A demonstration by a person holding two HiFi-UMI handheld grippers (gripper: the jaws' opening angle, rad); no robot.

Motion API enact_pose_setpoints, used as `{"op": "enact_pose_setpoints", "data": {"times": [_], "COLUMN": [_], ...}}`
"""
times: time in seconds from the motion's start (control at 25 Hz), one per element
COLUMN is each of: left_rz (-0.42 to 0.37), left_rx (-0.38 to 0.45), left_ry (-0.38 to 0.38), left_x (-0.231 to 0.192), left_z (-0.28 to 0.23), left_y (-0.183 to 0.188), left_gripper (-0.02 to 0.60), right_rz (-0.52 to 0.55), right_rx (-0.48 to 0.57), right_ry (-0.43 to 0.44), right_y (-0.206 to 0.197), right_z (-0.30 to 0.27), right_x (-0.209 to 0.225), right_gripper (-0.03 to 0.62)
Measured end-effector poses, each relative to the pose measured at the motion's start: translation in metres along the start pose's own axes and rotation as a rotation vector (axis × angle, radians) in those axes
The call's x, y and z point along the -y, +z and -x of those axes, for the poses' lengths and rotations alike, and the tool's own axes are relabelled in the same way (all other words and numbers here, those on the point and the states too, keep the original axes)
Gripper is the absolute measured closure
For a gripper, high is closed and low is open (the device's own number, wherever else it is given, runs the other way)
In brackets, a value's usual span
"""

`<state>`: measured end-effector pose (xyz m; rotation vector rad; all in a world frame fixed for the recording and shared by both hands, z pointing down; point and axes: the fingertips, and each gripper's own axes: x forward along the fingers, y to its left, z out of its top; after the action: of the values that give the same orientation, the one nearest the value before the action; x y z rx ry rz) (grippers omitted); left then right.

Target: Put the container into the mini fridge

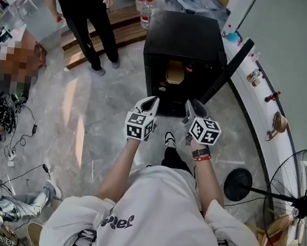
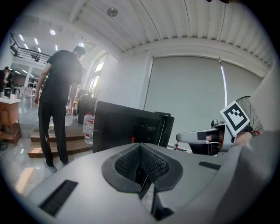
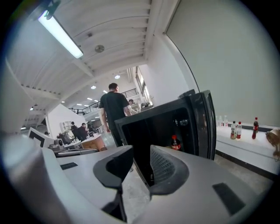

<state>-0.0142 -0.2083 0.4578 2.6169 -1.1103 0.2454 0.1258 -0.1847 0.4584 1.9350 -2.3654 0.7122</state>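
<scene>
The black mini fridge [image 1: 183, 35] stands on the floor ahead of me with its door [image 1: 228, 67] swung open to the right. Inside it lies a tan container [image 1: 175, 72]. Both grippers are held side by side in front of the opening, apart from the fridge. My left gripper [image 1: 152, 101] [image 2: 140, 151] has its pads together with nothing in them. The jaws of my right gripper [image 1: 192, 105] [image 3: 141, 159] stand a little apart and are empty. In the right gripper view the fridge [image 3: 153, 127] shows a red-capped bottle [image 3: 175, 142] near the door [image 3: 201, 122].
A person in black [image 1: 91, 19] stands left of the fridge by wooden steps [image 1: 125, 31]. Water bottles [image 1: 146, 8] stand behind it. A white counter [image 1: 266, 99] with small items runs along the right. A standing fan [image 1: 293, 202] is at my right, and cables [image 1: 15, 126] lie on the left.
</scene>
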Motion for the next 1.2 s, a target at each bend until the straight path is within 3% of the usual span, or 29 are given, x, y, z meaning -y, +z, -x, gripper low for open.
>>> {"op": "enact_pose_setpoints", "data": {"times": [0.24,0.44,0.92,1.2], "left_rz": [-0.062,-0.076,-0.089,-0.083], "left_rx": [0.054,0.088,0.133,0.143], "left_ry": [0.006,0.007,0.015,-0.016], "left_x": [0.010,0.012,0.013,0.019], "left_z": [0.014,0.025,0.043,0.037], "left_y": [0.021,0.038,0.055,0.062], "left_gripper": [0.561,0.561,0.561,0.561], "right_rz": [0.103,0.129,0.121,0.094], "right_rx": [0.064,0.102,0.123,0.122], "right_ry": [-0.019,-0.025,-0.044,-0.051], "right_y": [0.026,0.037,0.041,0.040], "right_z": [0.017,0.026,0.040,0.041], "right_x": [-0.013,-0.026,-0.026,-0.025], "right_gripper": [0.467,0.502,0.555,0.577]}}
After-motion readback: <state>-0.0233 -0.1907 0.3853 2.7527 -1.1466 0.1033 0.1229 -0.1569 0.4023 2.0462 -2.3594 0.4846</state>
